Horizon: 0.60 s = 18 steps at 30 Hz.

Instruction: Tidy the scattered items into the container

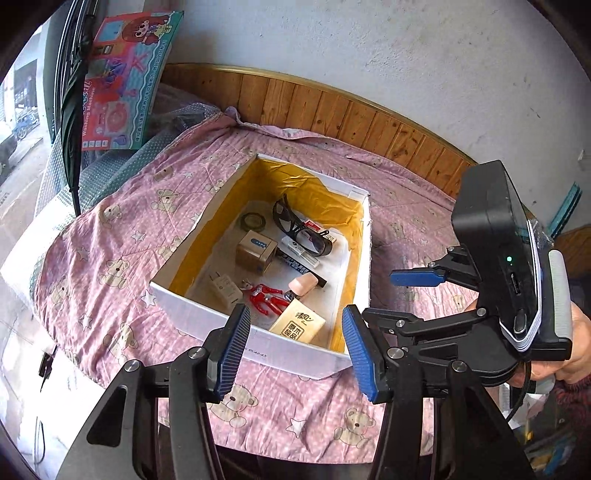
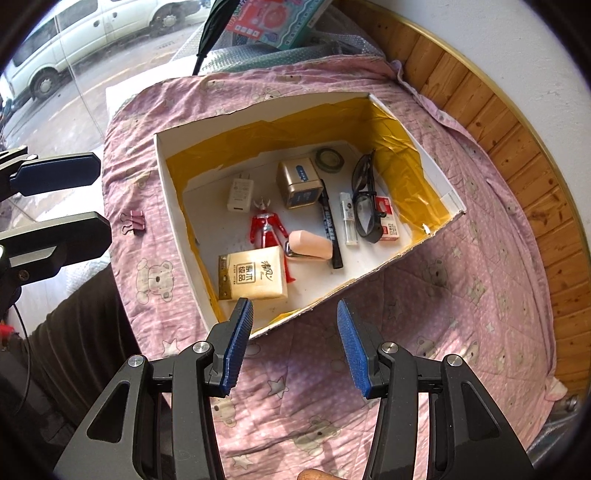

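A white box with yellow lining (image 1: 207,314) (image 2: 258,107) sits on the pink bear-print cloth (image 1: 110,240) (image 2: 461,295). Inside lie sunglasses (image 1: 295,229) (image 2: 364,199), a tissue pack (image 1: 297,325) (image 2: 255,273), a red toy figure (image 1: 267,297) (image 2: 264,227), a white charger (image 2: 240,194), a gold box (image 2: 297,182), a tape roll (image 2: 330,158), a marker (image 2: 330,229) and other small things. Two pink binder clips (image 2: 135,221) lie on the cloth outside the box's left wall. My left gripper (image 1: 295,350) (image 2: 103,199) hovers open and empty at the box's near wall. My right gripper (image 2: 295,343) (image 1: 391,295) is open and empty too.
A toy washing machine carton (image 1: 125,77) (image 2: 273,22) and a folded dark umbrella (image 1: 74,110) stand at the cloth's far left end. A wood-panelled wall (image 1: 332,110) (image 2: 517,147) runs behind. A hand (image 1: 576,350) holds the right gripper. A dark trouser leg (image 2: 85,314) is at the near edge.
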Available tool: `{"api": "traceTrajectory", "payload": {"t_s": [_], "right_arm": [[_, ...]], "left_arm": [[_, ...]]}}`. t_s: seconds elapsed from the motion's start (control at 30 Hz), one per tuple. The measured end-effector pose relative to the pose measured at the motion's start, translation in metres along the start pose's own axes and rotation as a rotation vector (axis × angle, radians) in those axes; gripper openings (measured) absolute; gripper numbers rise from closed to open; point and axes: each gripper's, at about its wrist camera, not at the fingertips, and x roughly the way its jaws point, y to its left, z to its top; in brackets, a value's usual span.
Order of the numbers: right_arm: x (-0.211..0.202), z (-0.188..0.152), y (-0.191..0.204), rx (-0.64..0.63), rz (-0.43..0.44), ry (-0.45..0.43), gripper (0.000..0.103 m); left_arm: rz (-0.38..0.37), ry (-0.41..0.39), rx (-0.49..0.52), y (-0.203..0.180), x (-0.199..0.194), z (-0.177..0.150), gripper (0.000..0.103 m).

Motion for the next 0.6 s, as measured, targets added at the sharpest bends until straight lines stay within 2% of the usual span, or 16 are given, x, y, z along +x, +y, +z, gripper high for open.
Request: {"api": "traceTrajectory", "payload": {"t_s": [0.3,0.6], "right_arm": [[0.008,0.007,0.002,0.017,-0.002,0.034,0.051],[0.014,0.022,-0.003,0.049,-0.007,0.019,0.051]], "left_arm": [[-0.017,-0.021,0.005,-0.004,-0.013,-0.005,0.053],[-0.02,-0.024,0.016,-0.006,-0.014,-0.005,0.053]]}}
